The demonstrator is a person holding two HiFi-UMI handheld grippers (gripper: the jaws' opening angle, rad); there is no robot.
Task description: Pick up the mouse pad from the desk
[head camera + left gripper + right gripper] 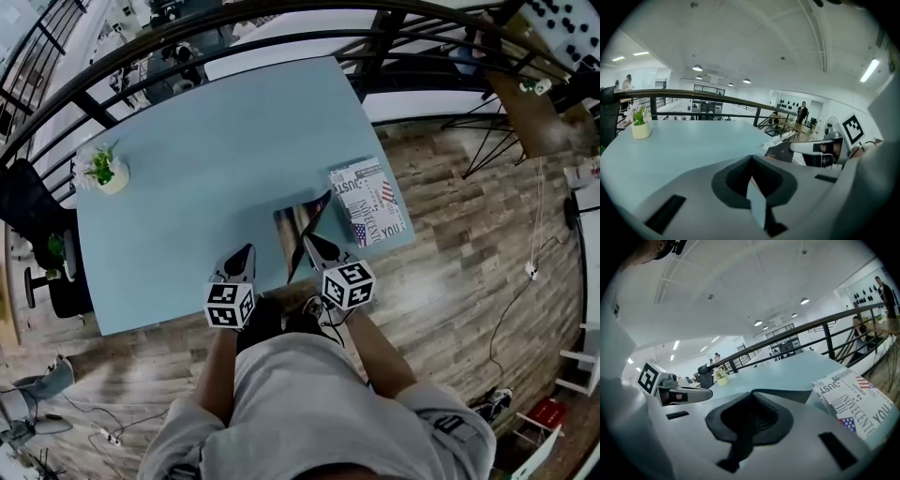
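Observation:
The mouse pad (298,225) is a thin dark sheet with a glossy picture side. It is tilted up off the light blue desk (206,141) near the front edge. My right gripper (311,242) is shut on its near corner. In the right gripper view the pad shows as a dark band (797,396) running out of the closed jaws (752,399). My left gripper (247,251) is a little left of the pad and apart from it, its tips together and nothing held. The left gripper view shows the pad (780,152) hanging at the right gripper (808,147).
A printed sheet with large letters and a flag pattern (368,202) lies at the desk's right edge. A small potted plant (105,171) stands at the far left. A black railing (281,37) curves behind the desk. A dark office chair (37,234) is at its left.

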